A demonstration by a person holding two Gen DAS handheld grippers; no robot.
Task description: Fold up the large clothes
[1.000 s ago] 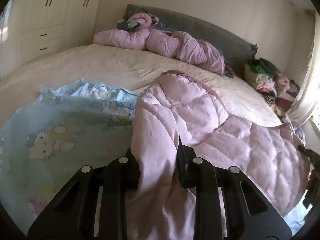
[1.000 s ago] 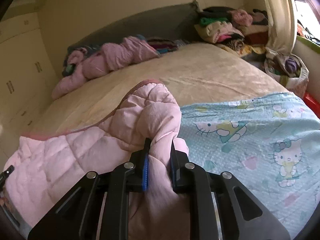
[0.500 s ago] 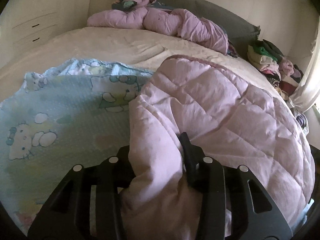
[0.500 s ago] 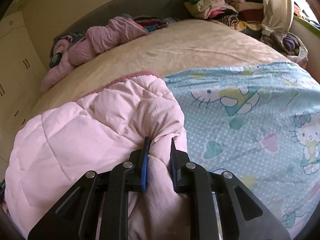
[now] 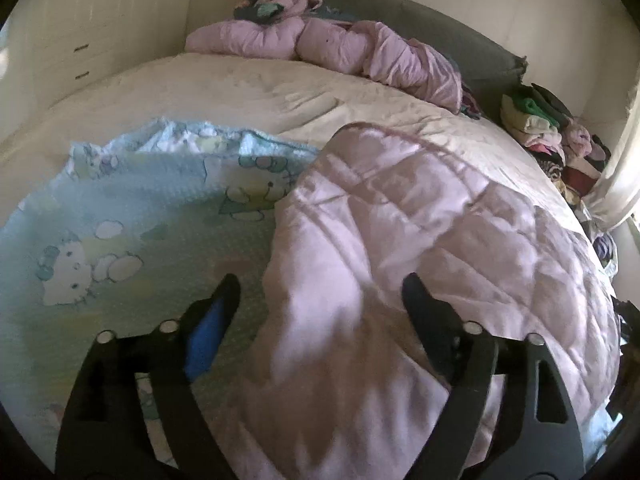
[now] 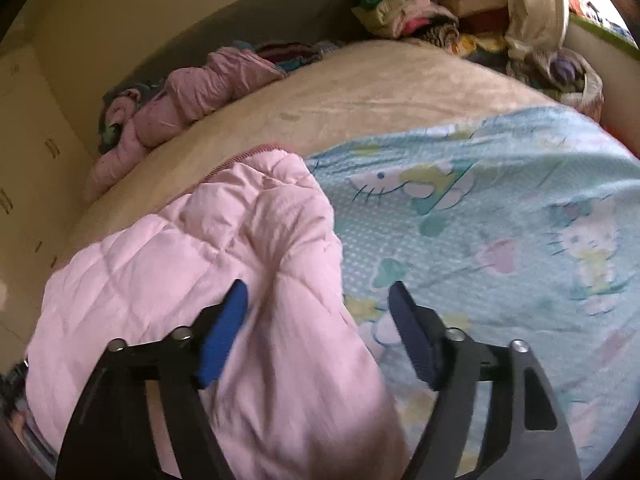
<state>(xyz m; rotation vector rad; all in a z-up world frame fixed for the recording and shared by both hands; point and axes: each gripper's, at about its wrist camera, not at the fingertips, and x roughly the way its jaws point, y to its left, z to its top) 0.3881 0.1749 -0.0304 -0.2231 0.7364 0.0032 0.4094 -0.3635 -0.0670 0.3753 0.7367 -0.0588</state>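
Left gripper [image 5: 320, 304] jaws opening, spread wide, pink quilted coat [image 5: 400, 240] lying loose between them, pads off the fabric. Right gripper [image 6: 318, 304] likewise opening over the coat's other edge. Coat rests on the cartoon-print blanket [image 6: 500, 216] on the bed [image 5: 260, 88].

My bed [image 5: 248, 92] carries a cream cover; on it lie the blue cartoon sheet [image 5: 132, 208], my pink quilted coat [image 5: 420, 240]; another pink bundle [image 5: 340, 48] near the headboard.

Dim daylight from right, motion blur, fisheye edges warped.
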